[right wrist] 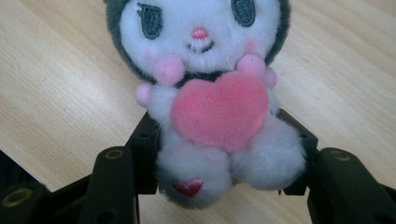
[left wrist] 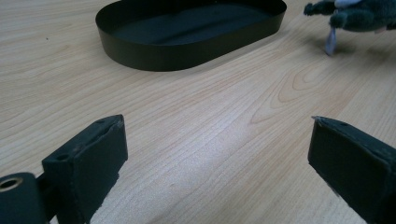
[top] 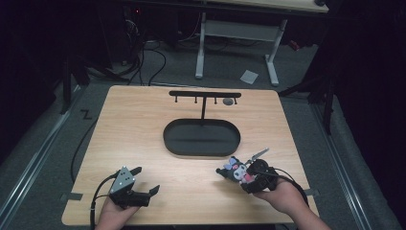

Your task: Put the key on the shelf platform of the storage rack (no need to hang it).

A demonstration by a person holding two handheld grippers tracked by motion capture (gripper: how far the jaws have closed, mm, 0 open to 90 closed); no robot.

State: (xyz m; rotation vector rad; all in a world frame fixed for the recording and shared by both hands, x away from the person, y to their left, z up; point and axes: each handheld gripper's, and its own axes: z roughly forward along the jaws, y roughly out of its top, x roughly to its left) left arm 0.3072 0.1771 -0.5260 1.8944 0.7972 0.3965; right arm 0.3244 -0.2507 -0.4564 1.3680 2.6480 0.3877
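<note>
My right hand-held gripper point(right wrist: 219, 186) has its jaws pressed in against the lower body of a small grey-and-white plush doll clutching a pink felt heart point(right wrist: 212, 93), face toward my camera. In the high view that right hand-held gripper point(top: 239, 176) sits at about five o'clock on the pale wood-grain worktop point(top: 143, 129), with the doll point(top: 234, 168) at its tip. My left hand-held gripper point(top: 145, 180), at about seven o'clock, is spread wide with nothing between its jaws, hovering just above bare wood. A shallow black oval metal tray point(top: 201, 137) lies at the centre, and a black T-shaped hanger stand point(top: 205, 94) rises from its twelve o'clock rim. Open wood lies between tray and near edge. Beyond the far edge, grey floor, cables and white table legs point(top: 201, 48).
</note>
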